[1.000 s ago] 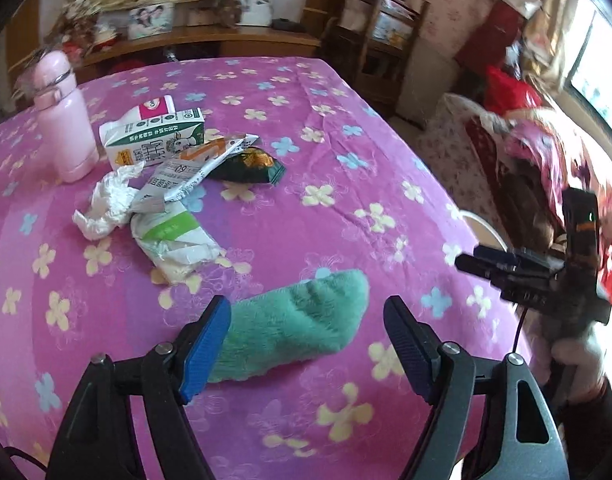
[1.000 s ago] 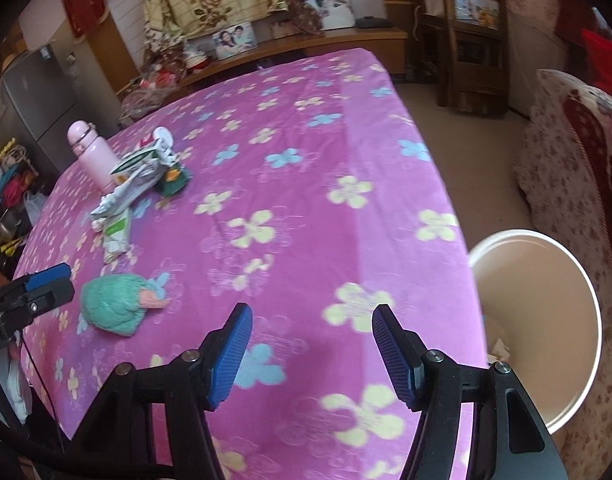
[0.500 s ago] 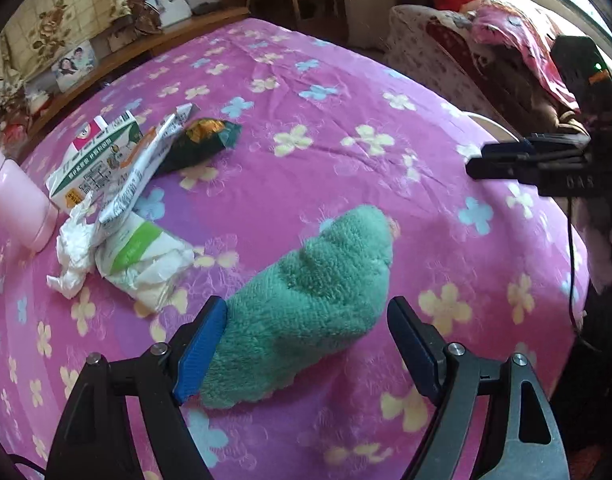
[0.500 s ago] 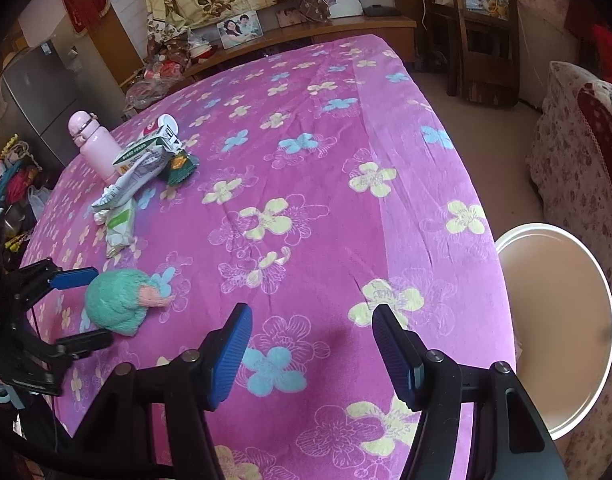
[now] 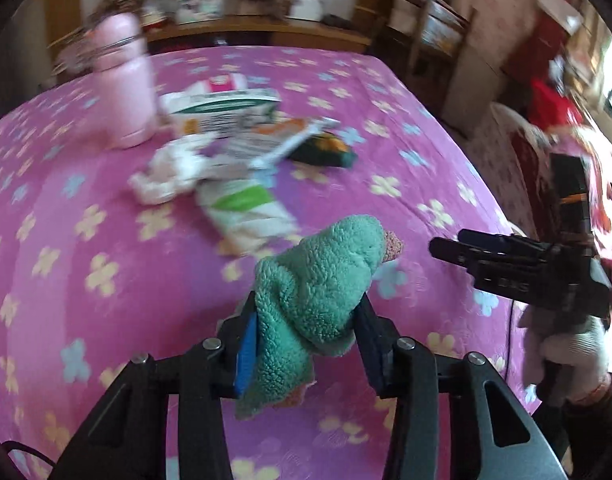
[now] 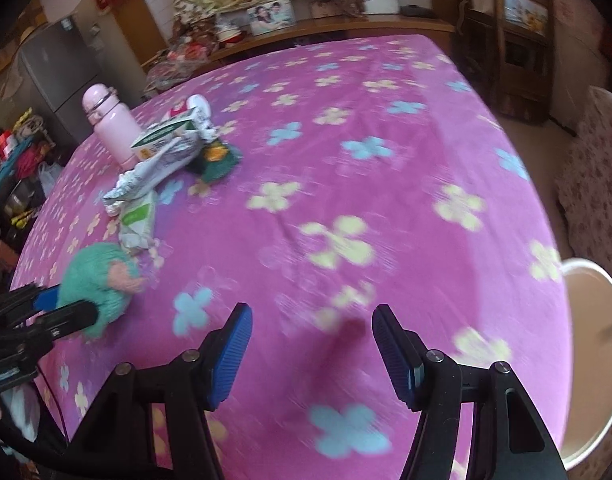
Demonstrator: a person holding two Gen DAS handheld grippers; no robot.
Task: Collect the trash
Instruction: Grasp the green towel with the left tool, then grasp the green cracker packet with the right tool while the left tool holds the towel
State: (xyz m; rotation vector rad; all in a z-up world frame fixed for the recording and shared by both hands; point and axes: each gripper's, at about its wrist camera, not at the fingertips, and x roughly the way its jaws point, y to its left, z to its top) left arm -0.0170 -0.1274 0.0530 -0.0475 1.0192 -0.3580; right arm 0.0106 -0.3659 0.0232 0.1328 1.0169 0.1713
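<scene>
both my grippers angle steeply down over the purple flowered tablecloth. my left gripper is closing, its pads pinching the green sock, which a second ago lay flat between wide jaws. my right gripper hangs half-open, empty. wrappers sit by the pink bottle; a white bin stands beside the table.

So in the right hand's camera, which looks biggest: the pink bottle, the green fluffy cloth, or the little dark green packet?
As they look in that view:
1. Green fluffy cloth, though it is nearest the camera, which inflates it.
2. Pink bottle, a close second, so this order is unsure.
3. Dark green packet, clearly smallest.
</scene>
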